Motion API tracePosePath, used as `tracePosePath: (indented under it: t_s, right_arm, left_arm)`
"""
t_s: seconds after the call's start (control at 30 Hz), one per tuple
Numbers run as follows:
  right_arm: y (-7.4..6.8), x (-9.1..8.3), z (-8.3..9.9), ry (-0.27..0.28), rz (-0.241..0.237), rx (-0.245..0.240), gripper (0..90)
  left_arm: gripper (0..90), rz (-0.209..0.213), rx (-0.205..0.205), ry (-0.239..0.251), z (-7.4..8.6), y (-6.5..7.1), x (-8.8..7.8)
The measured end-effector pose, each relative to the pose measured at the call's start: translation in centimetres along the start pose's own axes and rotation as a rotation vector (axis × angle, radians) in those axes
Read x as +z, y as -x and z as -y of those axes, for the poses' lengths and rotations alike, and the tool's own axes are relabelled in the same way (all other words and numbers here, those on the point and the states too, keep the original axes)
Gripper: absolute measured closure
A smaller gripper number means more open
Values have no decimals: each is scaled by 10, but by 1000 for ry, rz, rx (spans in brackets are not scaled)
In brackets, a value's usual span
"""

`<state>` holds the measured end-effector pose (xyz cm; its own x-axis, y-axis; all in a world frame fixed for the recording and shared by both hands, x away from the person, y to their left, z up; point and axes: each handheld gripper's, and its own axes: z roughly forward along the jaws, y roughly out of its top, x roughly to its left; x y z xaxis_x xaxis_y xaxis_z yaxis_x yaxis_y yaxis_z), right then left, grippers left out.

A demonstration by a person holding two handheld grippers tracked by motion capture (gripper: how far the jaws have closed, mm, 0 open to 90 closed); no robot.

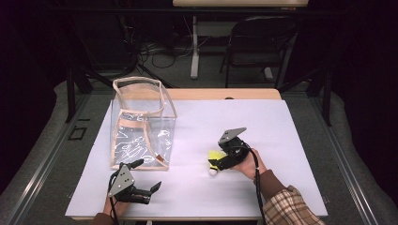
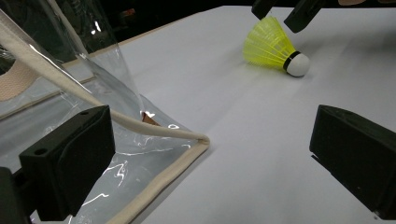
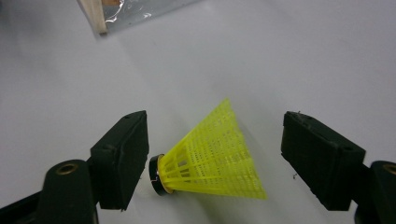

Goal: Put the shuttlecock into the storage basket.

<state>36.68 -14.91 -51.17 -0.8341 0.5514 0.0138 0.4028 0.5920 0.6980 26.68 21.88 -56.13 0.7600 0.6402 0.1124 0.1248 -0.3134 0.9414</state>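
Note:
A yellow shuttlecock (image 1: 214,161) with a white cork tip lies on its side on the white table sheet (image 1: 263,126). My right gripper (image 1: 217,159) hovers over it, open, with the shuttlecock (image 3: 212,156) lying between the two black jaws and apart from both. A clear plastic bag (image 1: 141,124) with beige trim stands upright at the left. My left gripper (image 1: 149,176) is open just in front of the bag's near corner (image 2: 198,142), nothing between its jaws. In the left gripper view, the shuttlecock (image 2: 275,46) lies farther off under the other gripper's jaws.
The sheet's front edge (image 1: 187,216) runs close to both hands. A folding chair (image 1: 260,42) and a table leg (image 1: 194,47) stand on the floor beyond the table. Bare sheet stretches at the back right.

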Motion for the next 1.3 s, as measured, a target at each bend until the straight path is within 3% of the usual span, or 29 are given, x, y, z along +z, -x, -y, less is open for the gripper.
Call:
tracePosePath:
  t_s: [0.63, 1.03, 1.3]
  right_arm:
    - [6, 8, 2, -61, -18, 38, 561]
    - [5, 4, -1, -39, -8, 39, 714]
    - [5, 0, -2, -7, -9, 84, 828]
  left_arm:
    - [1, -3, -1, -3, 0, 0, 0]
    - [1, -8, -3, -1, 0, 0, 0]
    - [1, -11, -2, -2, 0, 0, 0]
